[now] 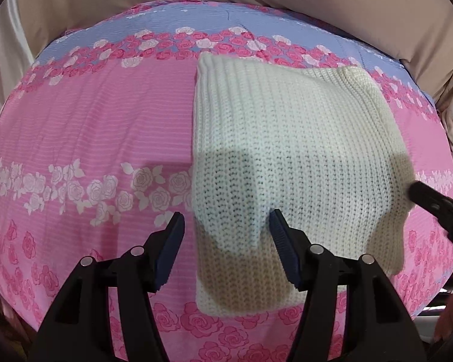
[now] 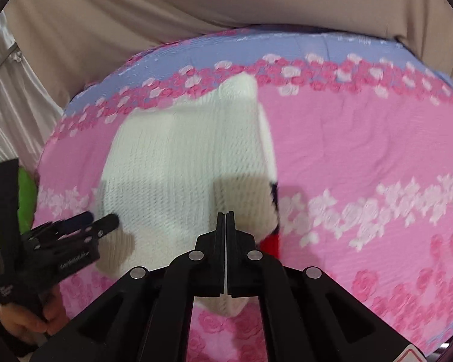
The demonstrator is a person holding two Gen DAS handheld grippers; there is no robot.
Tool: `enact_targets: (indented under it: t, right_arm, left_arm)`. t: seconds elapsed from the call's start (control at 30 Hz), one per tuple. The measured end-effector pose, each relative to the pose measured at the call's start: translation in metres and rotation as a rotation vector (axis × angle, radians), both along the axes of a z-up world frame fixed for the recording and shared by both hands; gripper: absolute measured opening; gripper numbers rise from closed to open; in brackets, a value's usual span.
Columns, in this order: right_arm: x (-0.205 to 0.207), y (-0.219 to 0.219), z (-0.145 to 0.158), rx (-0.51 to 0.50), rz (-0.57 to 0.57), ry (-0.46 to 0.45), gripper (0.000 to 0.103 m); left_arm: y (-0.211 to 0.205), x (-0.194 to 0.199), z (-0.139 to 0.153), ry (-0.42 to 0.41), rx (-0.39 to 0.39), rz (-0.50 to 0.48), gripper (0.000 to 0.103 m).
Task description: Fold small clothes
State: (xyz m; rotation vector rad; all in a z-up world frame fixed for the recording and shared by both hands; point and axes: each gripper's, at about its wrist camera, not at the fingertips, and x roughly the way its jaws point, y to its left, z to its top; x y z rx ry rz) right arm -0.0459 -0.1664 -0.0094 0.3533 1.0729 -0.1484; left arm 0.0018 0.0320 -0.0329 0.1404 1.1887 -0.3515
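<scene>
On the left of the pink rose-print sheet [image 1: 84, 138] we find bare cloth only; next, our left gripper [image 1: 226, 226], jaws spread, its fingers astride the near left edge of the cream knit garment [image 1: 287, 138] without pressing it; the garment lies folded flat at mid-bed, a dark and red patch showing at its right edge in the right wrist view; then our right gripper [image 2: 225, 215], jaws pressed together on nothing, over the knit's near right part; behind, beige drapery [image 1: 347, 9].

sweater [image 1: 287, 138]: chunky matt knit | bedsheet [image 1: 105, 126]: thin ribbed printed cloth
</scene>
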Motion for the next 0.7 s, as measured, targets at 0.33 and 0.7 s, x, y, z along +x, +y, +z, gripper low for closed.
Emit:
enact_targets:
  t: [0.33,0.7]
  right_arm:
    - [-0.011,-0.018,0.013,0.001,-0.044,0.002,0.004]
    - [-0.055,0.005,0.019,-0.083,-0.082,-0.006,0.035]
  left_arm:
    - [-0.001,-0.010,0.013,-0.036,0.006,0.035,0.060]
    - [-0.009,-0.042,0.045,-0.217,0.033,0.043,0.083]
